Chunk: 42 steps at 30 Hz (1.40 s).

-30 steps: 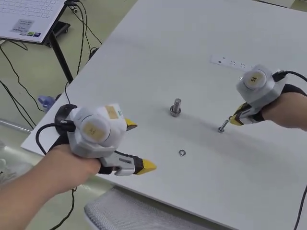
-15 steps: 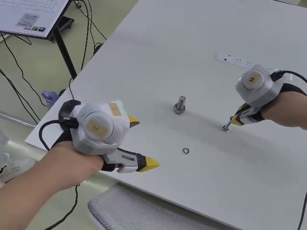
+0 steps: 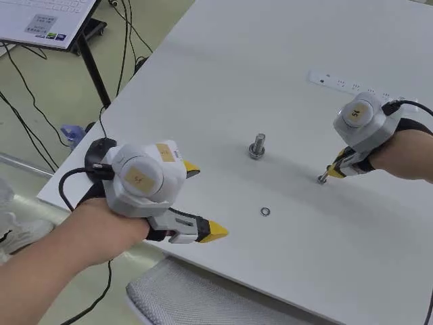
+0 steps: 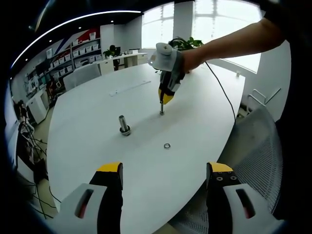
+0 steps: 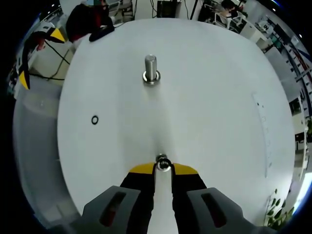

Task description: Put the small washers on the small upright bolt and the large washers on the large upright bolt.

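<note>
Since a second ago almost nothing on the counter (image 3: 223,81) has shifted. The whole head view has slid a little, which is our own camera. The right hand-held gripper (image 3: 333,172) has drawn in slightly on the small upright bolt (image 3: 322,179), while the left hand-held gripper (image 3: 203,200) hangs much where it was.

In the right gripper view the jaws of that hand-held gripper (image 5: 163,169) stand nearly together, with a narrow slit between them. Their yellow tips sit on either side of the top of the small bolt (image 5: 162,162). We cannot tell whether they pinch the bolt, a washer or nothing.

The left hand-held gripper (image 4: 165,168) is wide open and holds nothing. It hovers at the near edge of the counter, well apart from both bolts.

The large upright bolt (image 3: 257,146) stands near the middle of the counter with a wider collar at its foot, to the left of the small bolt in the head view. One loose washer (image 3: 265,212) lies flat on the bare counter, nearer to us than the large bolt and between the two hand-held grippers. The left gripper view shows the same washer (image 4: 167,146) ahead of the open jaws, with the large bolt (image 4: 124,125) and the small bolt (image 4: 161,109) beyond it.

A white power strip (image 3: 345,84) lies on the far side of the counter.
</note>
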{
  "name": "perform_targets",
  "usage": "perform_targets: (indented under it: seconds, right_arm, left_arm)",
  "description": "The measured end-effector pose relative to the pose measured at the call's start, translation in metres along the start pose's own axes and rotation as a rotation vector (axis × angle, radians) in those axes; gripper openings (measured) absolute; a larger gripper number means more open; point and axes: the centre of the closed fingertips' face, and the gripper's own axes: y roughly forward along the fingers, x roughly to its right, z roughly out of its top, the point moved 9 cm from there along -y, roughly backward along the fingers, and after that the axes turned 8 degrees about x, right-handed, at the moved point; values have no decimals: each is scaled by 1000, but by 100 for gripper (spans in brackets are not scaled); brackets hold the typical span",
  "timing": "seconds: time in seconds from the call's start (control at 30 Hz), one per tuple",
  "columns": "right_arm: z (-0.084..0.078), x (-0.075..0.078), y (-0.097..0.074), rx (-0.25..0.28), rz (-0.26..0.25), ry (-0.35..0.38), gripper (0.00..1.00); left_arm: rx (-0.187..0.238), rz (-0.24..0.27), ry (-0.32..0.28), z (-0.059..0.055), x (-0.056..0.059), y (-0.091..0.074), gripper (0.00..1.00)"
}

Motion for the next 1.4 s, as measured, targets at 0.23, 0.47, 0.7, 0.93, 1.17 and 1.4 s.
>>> perform_targets:
  seconds: [0.23,0.47,0.7,0.93,1.17,1.4]
  right_arm:
    - [-1,-2,3,-9,4,-16,13]
    - [-4,-3,10,-24,10,-19,13]
    - [-6,-5,17,-33,22,-15,13]
    - [-9,-4,27,-41,30,-10,13]
    - [-11,-4,32,-51,29,-20,13]
    - [-9,-3,34,-45,32,-17,13]
  left_arm:
    - [3,0,-4,0,-1,0,69]
    - [-8,0,-7,-4,-2,0,70]
    - [-10,-18,-16,-6,-1,1,73]
    - [-1,-23,-16,-5,-2,2,77]
    - [-22,-25,4,-7,-2,4,77]
    - [-29,-15,16,-9,-3,3,78]
